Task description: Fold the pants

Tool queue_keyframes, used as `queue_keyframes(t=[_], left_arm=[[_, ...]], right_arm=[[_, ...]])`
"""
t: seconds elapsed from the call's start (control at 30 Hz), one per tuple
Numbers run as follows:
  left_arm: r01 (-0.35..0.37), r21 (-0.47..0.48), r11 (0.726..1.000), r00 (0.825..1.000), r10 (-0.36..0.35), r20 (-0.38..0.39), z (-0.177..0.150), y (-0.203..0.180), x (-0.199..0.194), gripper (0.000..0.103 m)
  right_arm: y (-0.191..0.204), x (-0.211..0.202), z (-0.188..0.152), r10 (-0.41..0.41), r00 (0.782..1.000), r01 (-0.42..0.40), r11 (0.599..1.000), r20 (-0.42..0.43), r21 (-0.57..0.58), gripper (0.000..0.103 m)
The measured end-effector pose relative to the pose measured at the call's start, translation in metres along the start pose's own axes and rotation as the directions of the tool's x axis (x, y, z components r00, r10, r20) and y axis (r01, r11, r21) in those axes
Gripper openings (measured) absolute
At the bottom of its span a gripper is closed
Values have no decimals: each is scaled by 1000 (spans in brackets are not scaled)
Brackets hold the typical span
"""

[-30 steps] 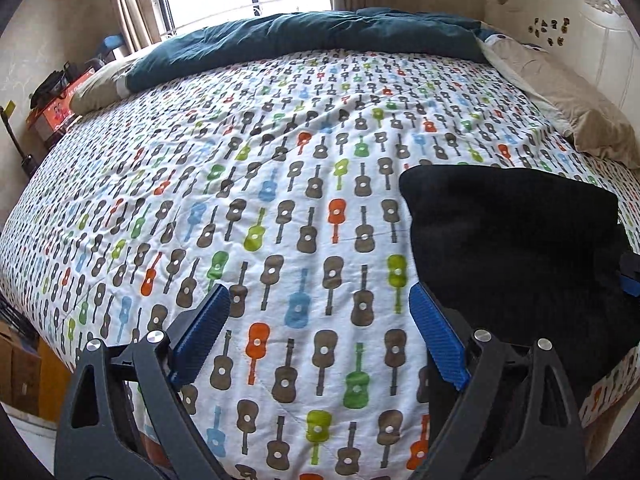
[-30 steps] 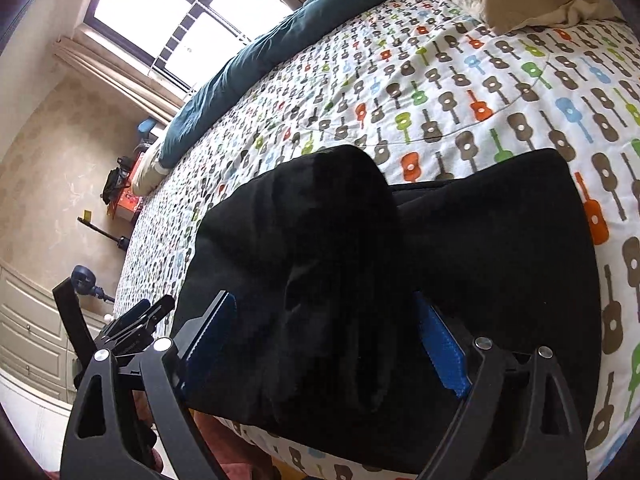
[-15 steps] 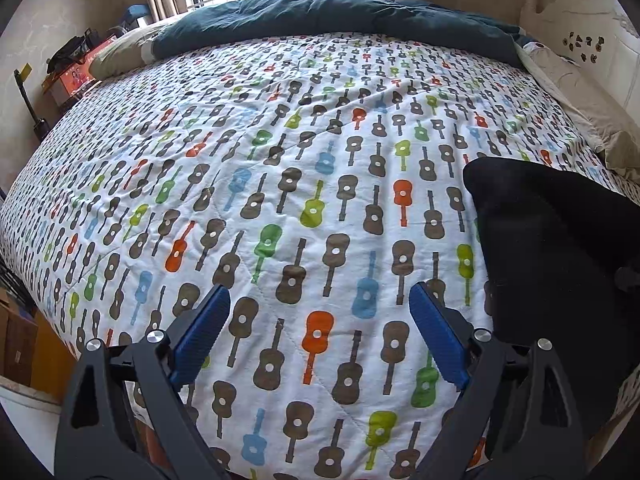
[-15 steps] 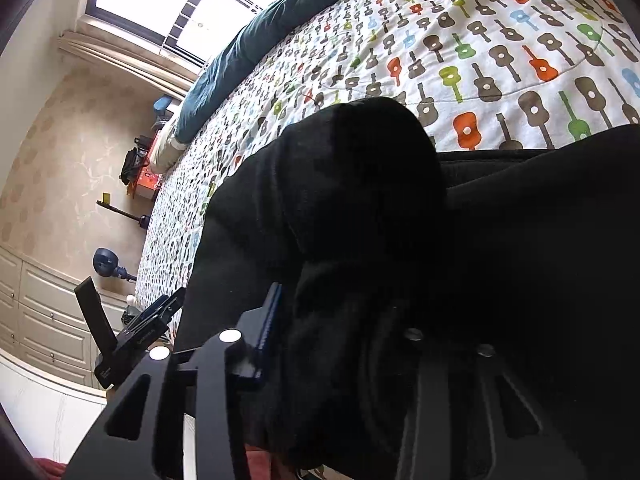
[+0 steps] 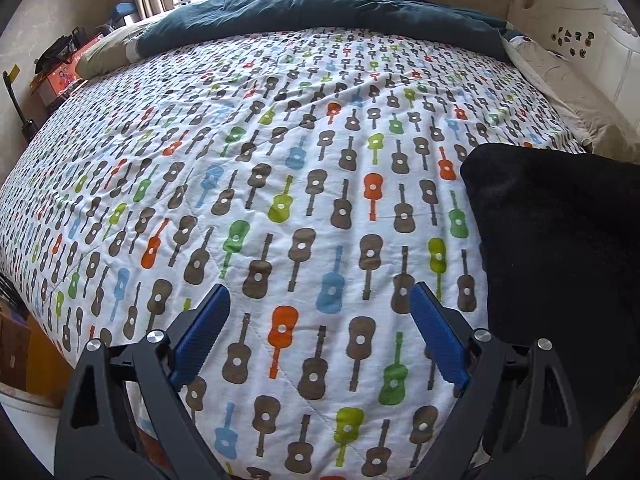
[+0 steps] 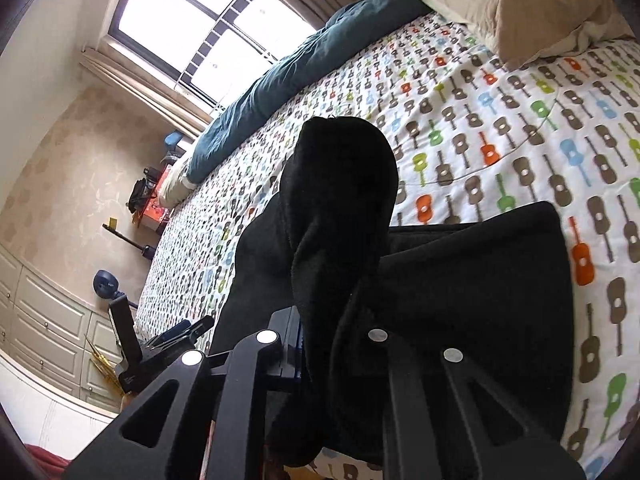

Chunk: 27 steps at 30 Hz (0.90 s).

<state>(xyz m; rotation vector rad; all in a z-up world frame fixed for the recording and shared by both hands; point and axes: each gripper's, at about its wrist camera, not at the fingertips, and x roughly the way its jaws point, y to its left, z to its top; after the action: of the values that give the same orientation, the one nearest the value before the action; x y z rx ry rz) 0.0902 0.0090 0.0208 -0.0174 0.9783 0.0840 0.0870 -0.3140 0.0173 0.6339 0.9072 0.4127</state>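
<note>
The right gripper [image 6: 320, 344] tilts down toward the bed [image 6: 500, 120], its jaws just closed, clamped on a raised fold of the black pants [image 6: 460, 280] lying at the bed's near edge. The left gripper [image 5: 320, 332] hangs beside the pants [image 5: 560, 240], angled steeply down over the bed [image 5: 280, 140], its 2 fingers [image 5: 436, 332] spread wide, holding nothing
</note>
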Motion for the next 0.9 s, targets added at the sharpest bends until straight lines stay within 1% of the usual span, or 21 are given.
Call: queue_keyframes(t=[0.1, 0.17, 0.23, 0.37, 0.43, 0.53, 0.63, 0.73, 0.9], left_arm=[[30, 19, 999, 1000, -30, 0, 1, -14, -2, 91], [73, 21, 997, 997, -73, -5, 3, -23, -3, 91], [131, 17, 991, 991, -131, -16, 4, -32, -4, 91], [233, -4, 972, 972, -233, -36, 4, -48, -2, 91], [289, -13, 957, 956, -289, -47, 4, -56, 0, 91], [347, -21, 937, 936, -348, -60, 4, -67, 2, 91], [379, -26, 925, 922, -380, -70, 4, -78, 4, 91], [373, -26, 927, 925, -374, -70, 3, -84, 6, 91], [372, -24, 928, 926, -372, -67, 3, -85, 7, 91]], right_arm=[[-14, -19, 3, -27, 999, 26, 999, 32, 24, 12], [-26, -30, 3, -43, 998, 41, 998, 48, 43, 12], [-38, -39, 4, -63, 996, 59, 996, 62, 62, 12], [-62, -49, 3, -80, 994, 72, 992, 78, 99, 12], [-73, -52, 3, -88, 993, 78, 990, 84, 120, 12], [-86, -54, 1, -100, 992, 87, 985, 83, 147, 12], [-101, -53, -2, -85, 994, 72, 982, 69, 174, 12], [-111, -48, -4, -63, 996, 49, 980, 64, 193, 12], [-123, -43, -10, -31, 998, 17, 973, 60, 229, 13]])
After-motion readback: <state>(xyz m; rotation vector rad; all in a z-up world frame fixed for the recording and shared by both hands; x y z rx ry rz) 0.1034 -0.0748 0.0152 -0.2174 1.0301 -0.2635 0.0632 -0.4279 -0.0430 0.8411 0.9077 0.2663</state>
